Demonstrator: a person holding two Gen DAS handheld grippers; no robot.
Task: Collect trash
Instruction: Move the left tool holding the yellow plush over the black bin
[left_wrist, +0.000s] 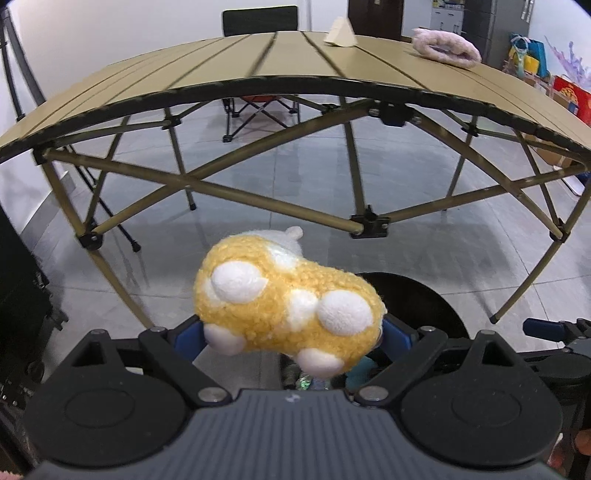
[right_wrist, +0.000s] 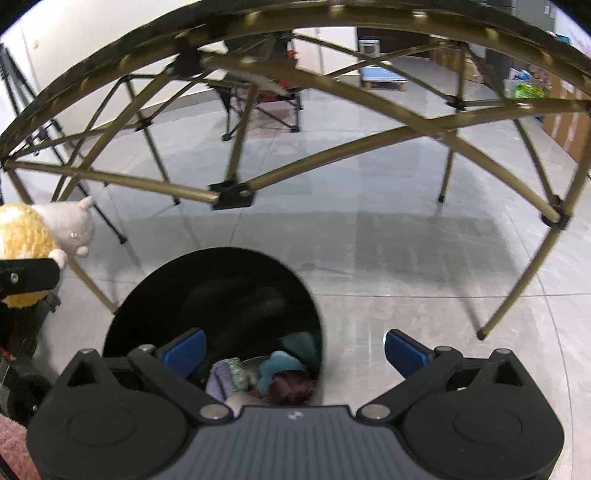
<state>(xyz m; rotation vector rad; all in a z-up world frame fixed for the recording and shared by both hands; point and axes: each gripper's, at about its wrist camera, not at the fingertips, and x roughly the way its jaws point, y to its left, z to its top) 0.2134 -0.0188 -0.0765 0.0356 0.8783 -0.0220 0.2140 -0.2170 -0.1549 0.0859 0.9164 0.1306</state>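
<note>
The left gripper (left_wrist: 291, 332) grasps a yellow-and-white plush toy (left_wrist: 288, 306) between its blue pads, holding it above the floor with the black bin (left_wrist: 424, 295) just behind it at about four o'clock. The right gripper (right_wrist: 295, 350) has its fingers spread wide with nothing between them, over the bin (right_wrist: 221, 288), where soft items (right_wrist: 266, 376) lie. The folding table (left_wrist: 258, 70) stands at twelve o'clock.

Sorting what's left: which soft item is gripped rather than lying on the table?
The yellow plush toy, held in the left gripper; the pink fuzzy item lies on the table.
</note>
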